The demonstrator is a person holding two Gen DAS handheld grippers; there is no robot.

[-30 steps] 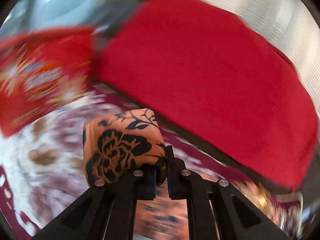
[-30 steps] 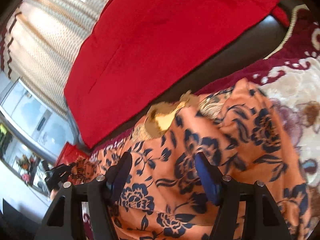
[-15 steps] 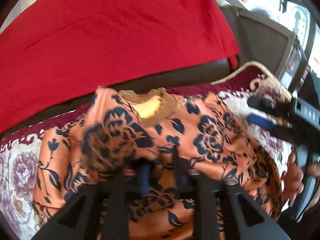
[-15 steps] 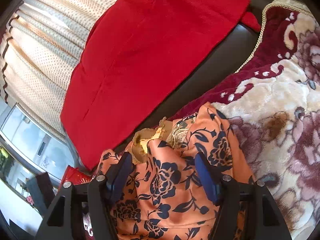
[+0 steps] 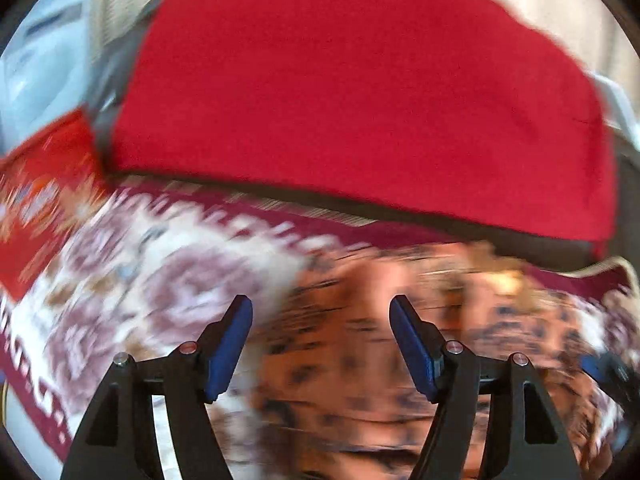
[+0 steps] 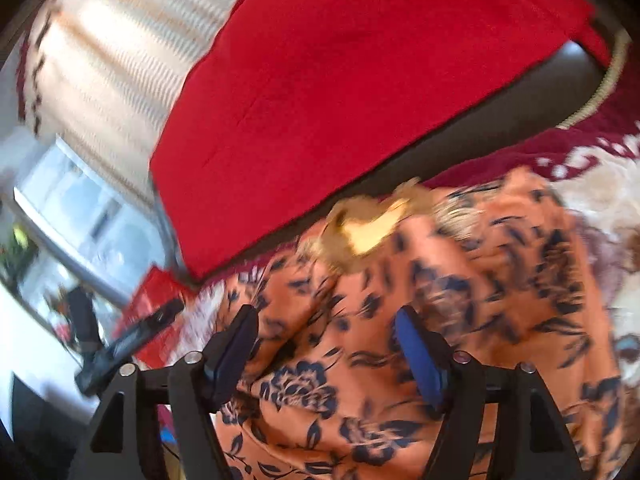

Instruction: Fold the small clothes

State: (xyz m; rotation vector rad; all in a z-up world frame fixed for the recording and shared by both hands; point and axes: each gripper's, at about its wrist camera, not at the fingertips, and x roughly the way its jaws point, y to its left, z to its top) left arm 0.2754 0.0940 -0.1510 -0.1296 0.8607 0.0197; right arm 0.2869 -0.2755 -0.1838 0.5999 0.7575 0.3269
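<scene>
Orange floral garment (image 5: 420, 360), blurred in the left wrist view, lay under and to the right of my left tongs (image 5: 321, 312); their jaws had just been opening, stood spread, nothing pinched. Red cloth (image 5: 360, 100) beyond. Right wrist view: right tongs (image 6: 324, 322) also just widened, spread w/ nothing pinched, garment (image 6: 480, 300) beneath, on the patterned blanket (image 6: 600, 176).

right claw (image 6: 322, 344): jaws apart, just opening | over orange floral garment (image 6: 460, 320), not gripping
</scene>
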